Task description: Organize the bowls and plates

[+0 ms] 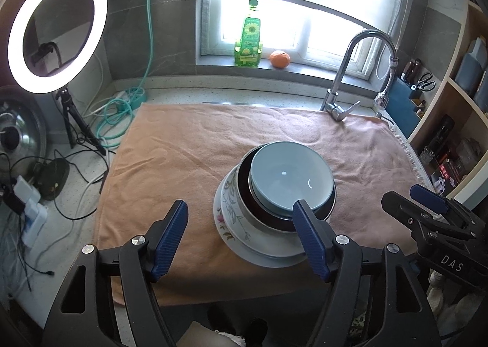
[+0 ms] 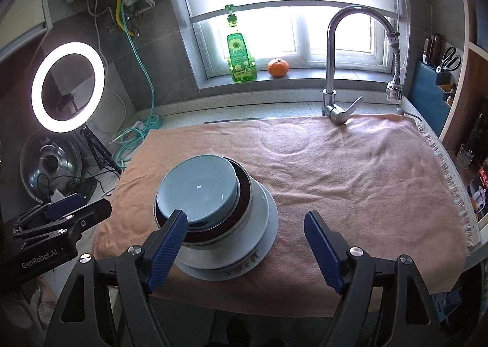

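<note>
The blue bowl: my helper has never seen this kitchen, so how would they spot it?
Find the peach towel over the counter below the window. One stack of dishes sits there. The blue bowl is topmost, nested in a dark-rimmed bowl above white floral plates.

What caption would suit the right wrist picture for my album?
Open right tongs hover before a blue bowl nested in a dark-rimmed bowl atop white plates on an orange towel.

Stacked dishes [image 1: 274,194] sit lower centre of the left wrist view, the only thing standing on the orange towel [image 1: 189,145]. Bare towel spans centre and upper left there, and the whole right half in the right wrist view. Faucet [image 2: 335,72] blocks the upper right edge; ring light [image 1: 56,30] and tripod [image 1: 73,121] crowd the left. Both claws gape, holding nothing: left claw [image 1: 241,238], right claw [image 2: 245,246].
</note>
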`<state>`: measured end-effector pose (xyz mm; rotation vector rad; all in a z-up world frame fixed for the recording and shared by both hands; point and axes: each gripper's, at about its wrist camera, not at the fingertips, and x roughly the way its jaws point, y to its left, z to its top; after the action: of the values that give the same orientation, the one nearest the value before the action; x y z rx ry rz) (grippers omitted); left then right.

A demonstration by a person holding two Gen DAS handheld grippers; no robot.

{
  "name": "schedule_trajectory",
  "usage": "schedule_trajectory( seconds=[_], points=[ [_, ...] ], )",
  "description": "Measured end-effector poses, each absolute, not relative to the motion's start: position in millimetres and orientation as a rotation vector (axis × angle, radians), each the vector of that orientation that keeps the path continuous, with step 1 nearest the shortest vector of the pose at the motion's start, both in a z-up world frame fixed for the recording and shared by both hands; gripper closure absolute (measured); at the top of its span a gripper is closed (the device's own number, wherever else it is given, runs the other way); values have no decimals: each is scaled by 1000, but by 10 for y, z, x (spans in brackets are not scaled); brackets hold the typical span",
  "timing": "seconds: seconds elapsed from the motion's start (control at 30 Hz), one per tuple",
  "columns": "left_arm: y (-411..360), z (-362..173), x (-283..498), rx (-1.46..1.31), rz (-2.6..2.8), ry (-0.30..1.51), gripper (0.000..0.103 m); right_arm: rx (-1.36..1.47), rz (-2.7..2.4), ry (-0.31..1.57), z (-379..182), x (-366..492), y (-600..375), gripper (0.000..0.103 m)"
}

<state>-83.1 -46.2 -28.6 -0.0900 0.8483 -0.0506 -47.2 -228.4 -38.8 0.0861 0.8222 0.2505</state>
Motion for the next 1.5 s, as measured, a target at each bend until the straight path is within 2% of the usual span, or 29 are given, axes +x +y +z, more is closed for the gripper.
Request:
schedule_trajectory(
  seconds=[1.5],
  points=[
    [-466,-203,-981,-100,-54,835,32,108,250,827,-373,-596,-2321,26]
  ],
)
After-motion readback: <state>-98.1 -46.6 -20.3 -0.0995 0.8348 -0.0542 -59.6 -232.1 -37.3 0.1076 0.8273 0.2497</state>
